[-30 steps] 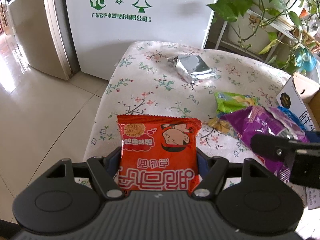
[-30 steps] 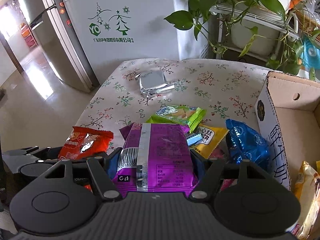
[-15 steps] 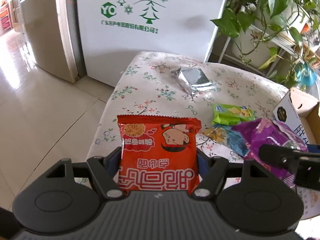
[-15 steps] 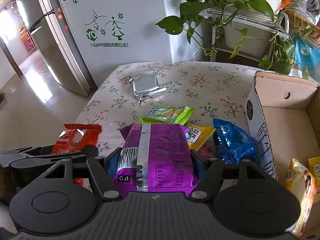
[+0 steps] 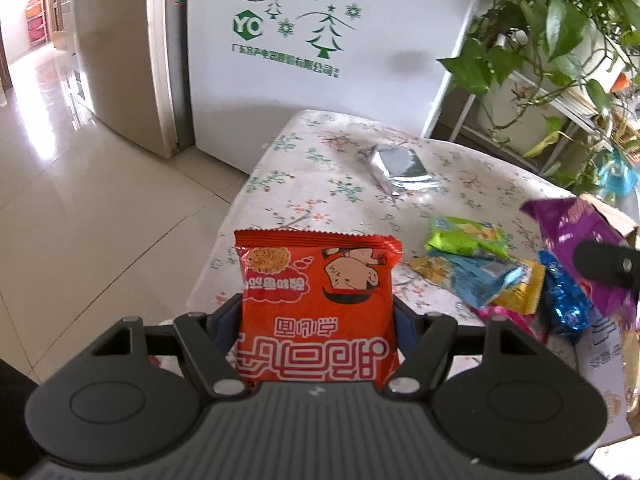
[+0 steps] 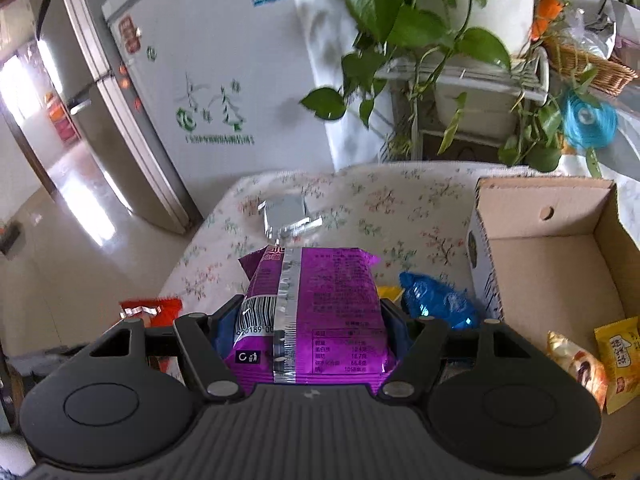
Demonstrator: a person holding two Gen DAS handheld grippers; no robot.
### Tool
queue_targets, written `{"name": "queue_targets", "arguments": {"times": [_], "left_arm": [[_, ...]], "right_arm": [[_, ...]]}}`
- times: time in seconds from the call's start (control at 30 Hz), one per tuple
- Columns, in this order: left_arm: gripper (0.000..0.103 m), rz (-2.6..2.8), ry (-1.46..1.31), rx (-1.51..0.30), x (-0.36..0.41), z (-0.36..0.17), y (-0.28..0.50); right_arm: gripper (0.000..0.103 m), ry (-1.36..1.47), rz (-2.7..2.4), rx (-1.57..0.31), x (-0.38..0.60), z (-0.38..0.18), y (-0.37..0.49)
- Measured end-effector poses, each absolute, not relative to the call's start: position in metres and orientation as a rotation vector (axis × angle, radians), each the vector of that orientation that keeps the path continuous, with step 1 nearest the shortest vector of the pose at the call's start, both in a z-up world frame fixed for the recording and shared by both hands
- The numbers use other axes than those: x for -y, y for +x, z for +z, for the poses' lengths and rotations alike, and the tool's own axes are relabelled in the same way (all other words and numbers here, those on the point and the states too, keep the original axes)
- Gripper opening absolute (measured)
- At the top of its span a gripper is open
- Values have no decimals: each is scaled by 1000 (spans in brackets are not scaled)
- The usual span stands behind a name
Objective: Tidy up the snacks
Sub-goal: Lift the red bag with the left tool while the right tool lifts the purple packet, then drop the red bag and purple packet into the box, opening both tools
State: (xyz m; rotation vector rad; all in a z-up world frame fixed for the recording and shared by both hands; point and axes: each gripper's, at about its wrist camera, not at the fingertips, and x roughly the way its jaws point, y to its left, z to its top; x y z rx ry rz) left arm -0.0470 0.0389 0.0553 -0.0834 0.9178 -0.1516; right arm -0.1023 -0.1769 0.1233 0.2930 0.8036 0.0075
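Note:
My left gripper [image 5: 318, 316] is shut on a red noodle snack packet [image 5: 316, 304] and holds it above the near left corner of the floral table [image 5: 320, 184]. My right gripper [image 6: 312, 316] is shut on a purple snack packet [image 6: 316, 312], held above the table left of the open cardboard box [image 6: 556, 276]. The purple packet also shows in the left wrist view [image 5: 576, 236], and the red packet in the right wrist view [image 6: 150, 308]. A silver packet [image 5: 402, 166], a green packet [image 5: 464, 234], a yellow packet [image 5: 520, 288] and a blue packet [image 6: 436, 304] lie on the table.
The box holds two orange-yellow snack packets [image 6: 616, 356] at its near end. A white fridge [image 5: 312, 48] stands behind the table. A plant stand with trailing leaves [image 6: 448, 48] is at the back right. Tiled floor [image 5: 80, 208] lies to the left.
Both grippers have risen with their packets. The right gripper moved up and toward the box, so more of the box's inside shows.

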Motion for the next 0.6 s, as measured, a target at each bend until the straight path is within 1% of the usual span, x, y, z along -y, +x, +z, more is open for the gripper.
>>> {"name": "queue_targets", "arguments": {"times": [0.37,0.6], "left_arm": [[73,-243,-77,-899,10,72,-54],[73,-360,-66,-882,62,87,-58]], "right_arm": [[76,360,-79,-734,217,140,-109],[76,403,-157,-698,248,149,-116]]}}
